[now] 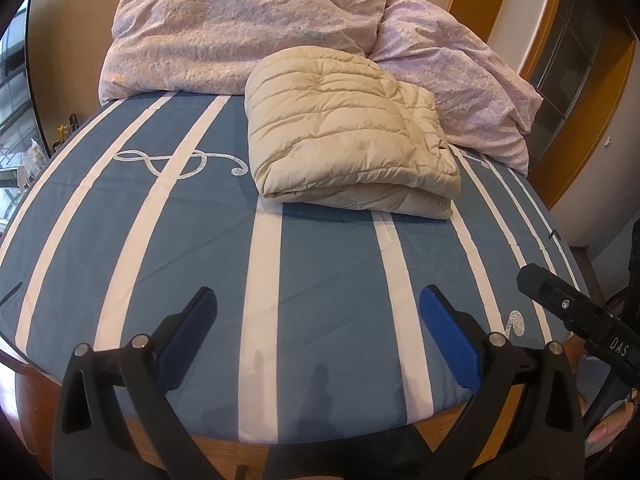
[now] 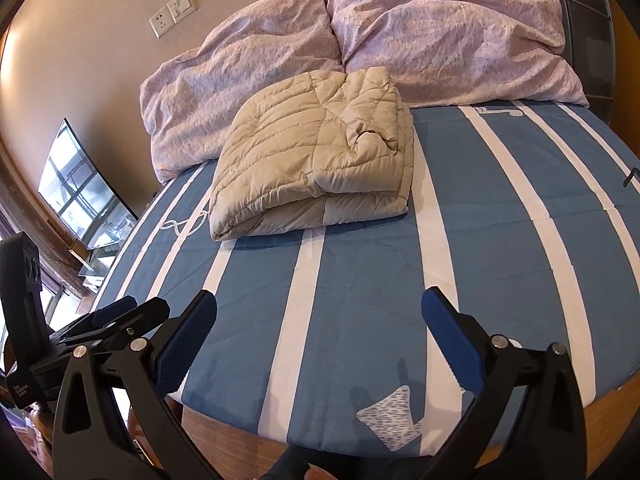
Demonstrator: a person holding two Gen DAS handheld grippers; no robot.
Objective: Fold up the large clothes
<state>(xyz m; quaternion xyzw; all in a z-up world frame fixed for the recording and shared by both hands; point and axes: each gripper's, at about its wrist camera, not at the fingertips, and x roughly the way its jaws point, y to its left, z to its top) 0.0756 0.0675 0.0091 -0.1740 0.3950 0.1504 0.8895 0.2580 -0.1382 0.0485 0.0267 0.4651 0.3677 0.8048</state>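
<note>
A beige quilted puffer garment point(image 1: 348, 136) lies folded into a thick rectangle on the blue and white striped bed sheet point(image 1: 320, 248), near the pillows. It also shows in the right wrist view point(image 2: 316, 156). My left gripper point(image 1: 318, 300) is open and empty, held above the near edge of the bed, well short of the garment. My right gripper point(image 2: 320, 300) is open and empty too, also over the bed's near edge. The right gripper's body shows in the left wrist view point(image 1: 576, 312), and the left gripper shows in the right wrist view point(image 2: 116, 316).
Two crumpled lilac pillows point(image 1: 248, 28) point(image 2: 448, 36) lie against the wall behind the garment. The wooden bed frame point(image 2: 224, 424) runs along the near edge. A window point(image 2: 80, 188) is at the left, and a wooden door frame point(image 1: 576, 120) at the right.
</note>
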